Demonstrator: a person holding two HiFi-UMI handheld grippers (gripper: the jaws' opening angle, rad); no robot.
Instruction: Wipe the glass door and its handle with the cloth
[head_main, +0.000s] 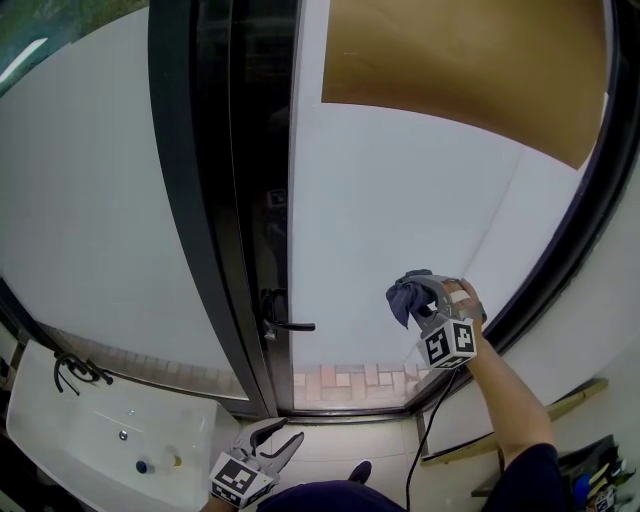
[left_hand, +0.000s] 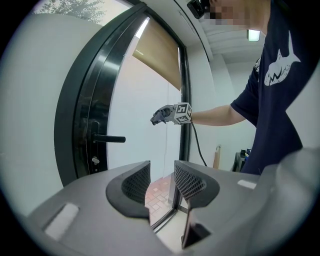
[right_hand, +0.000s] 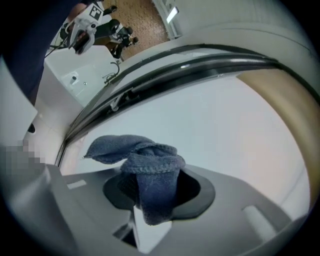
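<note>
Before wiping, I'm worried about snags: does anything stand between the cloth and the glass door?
Nothing visible does. The cloth, clamped in the right gripper, faces the bare glass door; the handle sits to its left, the open left gripper low and aside.

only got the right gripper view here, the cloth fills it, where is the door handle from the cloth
Observer: In the head view the door handle sits on the dark door frame, off to the left of the cloth and slightly lower. The two are apart.
Operator: is the left gripper holding anything
Observer: No. The left gripper is open, with nothing between its jaws, and it hangs low near the person's body.
</note>
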